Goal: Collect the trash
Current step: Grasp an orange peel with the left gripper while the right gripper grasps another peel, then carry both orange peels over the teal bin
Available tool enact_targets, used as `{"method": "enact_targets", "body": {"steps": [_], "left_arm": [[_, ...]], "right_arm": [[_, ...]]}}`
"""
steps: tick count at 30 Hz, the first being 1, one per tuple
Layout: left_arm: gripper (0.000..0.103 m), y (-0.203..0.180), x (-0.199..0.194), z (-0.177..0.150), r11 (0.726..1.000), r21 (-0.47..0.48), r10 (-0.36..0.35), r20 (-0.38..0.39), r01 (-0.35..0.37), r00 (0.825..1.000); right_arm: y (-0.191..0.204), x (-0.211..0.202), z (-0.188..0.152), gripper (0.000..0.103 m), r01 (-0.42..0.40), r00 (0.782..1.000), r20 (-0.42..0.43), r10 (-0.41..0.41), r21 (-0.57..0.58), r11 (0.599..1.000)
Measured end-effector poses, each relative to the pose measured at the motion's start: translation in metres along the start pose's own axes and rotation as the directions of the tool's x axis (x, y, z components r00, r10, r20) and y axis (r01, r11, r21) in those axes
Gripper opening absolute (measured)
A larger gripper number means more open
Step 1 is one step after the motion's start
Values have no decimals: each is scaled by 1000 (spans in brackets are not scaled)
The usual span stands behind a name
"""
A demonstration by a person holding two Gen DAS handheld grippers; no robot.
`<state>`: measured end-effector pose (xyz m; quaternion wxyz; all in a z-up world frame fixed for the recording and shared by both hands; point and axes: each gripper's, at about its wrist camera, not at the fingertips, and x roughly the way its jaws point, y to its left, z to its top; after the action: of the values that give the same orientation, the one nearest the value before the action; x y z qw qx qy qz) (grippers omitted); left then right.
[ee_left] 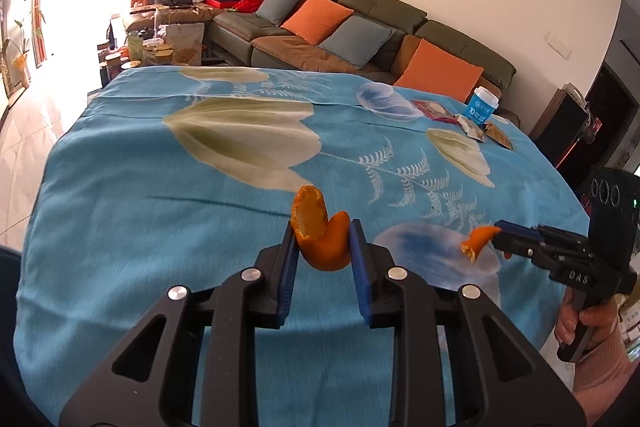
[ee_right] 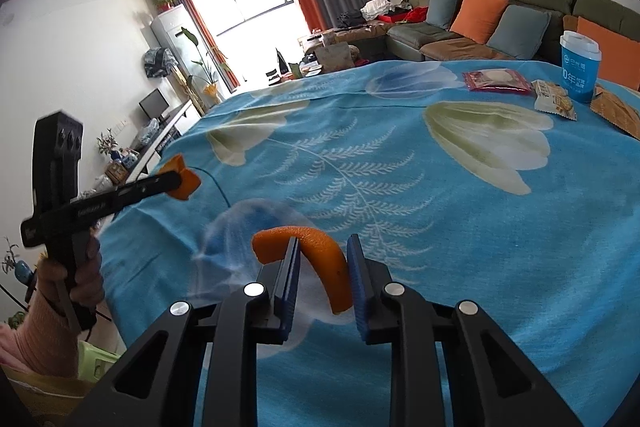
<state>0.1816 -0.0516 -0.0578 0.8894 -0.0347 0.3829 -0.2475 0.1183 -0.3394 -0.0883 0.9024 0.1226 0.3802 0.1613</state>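
Observation:
My left gripper [ee_left: 323,227] is shut on a curled piece of orange peel [ee_left: 320,243], held above the table's blue floral cloth [ee_left: 160,207]. In the right wrist view it shows at the left as the left gripper [ee_right: 176,181] with that peel [ee_right: 182,179]. My right gripper [ee_right: 324,241] is shut on a long strip of orange peel [ee_right: 320,255]; in the left wrist view the right gripper [ee_left: 500,229] carries this strip [ee_left: 476,243] at the right edge. At the far right of the table stand a blue-white cup [ee_right: 578,71], a red packet [ee_right: 496,81] and snack wrappers [ee_right: 554,103].
A sofa [ee_left: 360,39] with orange and grey cushions runs behind the table. Jars and bags crowd a low table [ee_left: 160,47] beyond the far left corner. A light green bin [ee_right: 96,363] sits below the table's near left edge. A hand [ee_left: 588,327] holds each grip.

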Motion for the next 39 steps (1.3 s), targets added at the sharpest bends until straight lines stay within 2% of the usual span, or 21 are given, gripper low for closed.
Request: {"method": "enact_targets", "body": {"steps": [24, 39], "left_arm": [[25, 28, -76, -56, 992, -111, 64, 56, -58, 996], [25, 39, -105, -70, 986, -131, 117, 91, -104, 989]], "right_arm": [[57, 23, 8, 22, -146, 989, -3, 146, -34, 989], [99, 42, 10, 22, -226, 974, -38, 223, -81, 971]]}}
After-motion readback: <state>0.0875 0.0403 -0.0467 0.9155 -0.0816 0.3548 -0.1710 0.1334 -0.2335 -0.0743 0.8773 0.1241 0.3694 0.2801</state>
